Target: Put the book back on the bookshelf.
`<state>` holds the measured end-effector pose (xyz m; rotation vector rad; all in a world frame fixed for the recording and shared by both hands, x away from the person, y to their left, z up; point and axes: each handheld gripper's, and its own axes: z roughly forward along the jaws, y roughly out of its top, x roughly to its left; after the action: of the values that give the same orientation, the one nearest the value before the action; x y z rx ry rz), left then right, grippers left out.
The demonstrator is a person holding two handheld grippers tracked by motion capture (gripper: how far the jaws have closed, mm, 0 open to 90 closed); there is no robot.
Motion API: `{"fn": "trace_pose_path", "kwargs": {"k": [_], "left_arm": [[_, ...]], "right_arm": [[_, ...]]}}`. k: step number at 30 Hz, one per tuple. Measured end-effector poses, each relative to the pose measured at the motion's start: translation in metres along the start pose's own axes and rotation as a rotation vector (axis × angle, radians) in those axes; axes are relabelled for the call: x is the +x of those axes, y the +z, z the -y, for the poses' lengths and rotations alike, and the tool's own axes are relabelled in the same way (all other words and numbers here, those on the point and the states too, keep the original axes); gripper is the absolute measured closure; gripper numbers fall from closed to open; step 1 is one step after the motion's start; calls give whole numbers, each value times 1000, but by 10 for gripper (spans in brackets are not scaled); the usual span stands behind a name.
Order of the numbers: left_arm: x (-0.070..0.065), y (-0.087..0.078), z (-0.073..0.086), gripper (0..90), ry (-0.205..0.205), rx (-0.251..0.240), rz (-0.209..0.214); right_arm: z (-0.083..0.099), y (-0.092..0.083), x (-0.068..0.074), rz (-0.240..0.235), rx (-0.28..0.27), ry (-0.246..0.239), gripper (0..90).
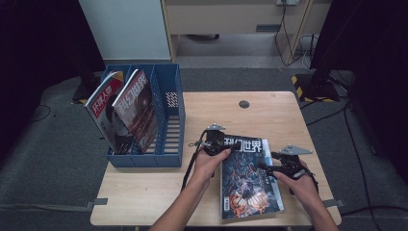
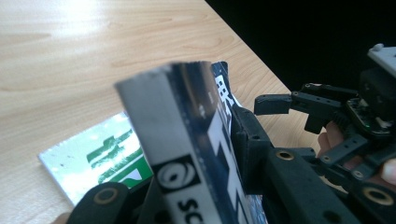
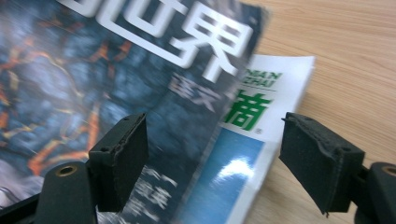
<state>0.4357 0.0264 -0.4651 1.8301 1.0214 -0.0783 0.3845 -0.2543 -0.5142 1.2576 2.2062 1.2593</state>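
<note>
Magazines lie stacked at the lower centre of the high view, and the dark-covered top magazine (image 1: pixel 248 175) is the one in hand. The left gripper (image 1: pixel 215 142) pinches that copy at its upper left corner; in the left gripper view the spine (image 2: pixel 187 154) stands clamped between the black jaws, raised off the table (image 2: pixel 70 56), probably to peel it away from the copy beneath. That lower magazine (image 3: pixel 261 116), white and green with a blue panel, rests flat on the wood and pokes out along the right edge of the dark cover. The right gripper (image 3: pixel 212 161) hangs over that same edge with its jaws spread wide, pads touching nothing, seemingly freeing the stack so one copy can rise alone. The person's hands come in from the bottom of the high view.

Farther up and to the left, a blue file rack (image 1: pixel 173 120) sits at the table's left edge. Its left slots hold two magazines leaning upright, one with a red and white cover (image 1: pixel 102 103), the other reddish brown (image 1: pixel 137 108); the right slot looks vacant, the likely destination.
</note>
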Motion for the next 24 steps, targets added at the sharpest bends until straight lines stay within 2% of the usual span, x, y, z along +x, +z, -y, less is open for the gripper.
{"fn": "trace_pose_path", "kwargs": {"k": [9,12,17,24], "left_arm": [[-2,-15,-8,783,20,-23,-8],[-4,-19,-13,788,25,-29,-10],[-6,-25,-19,799,34,-37,-4],[-10,-30,-25,807,48,-39,-2]], "right_arm": [[3,-1,-12,85,23,48,220],[4,-2,-16,96,21,69,220],[7,-4,-22,142,31,82,222],[10,-5,-28,181,51,101,222]]}}
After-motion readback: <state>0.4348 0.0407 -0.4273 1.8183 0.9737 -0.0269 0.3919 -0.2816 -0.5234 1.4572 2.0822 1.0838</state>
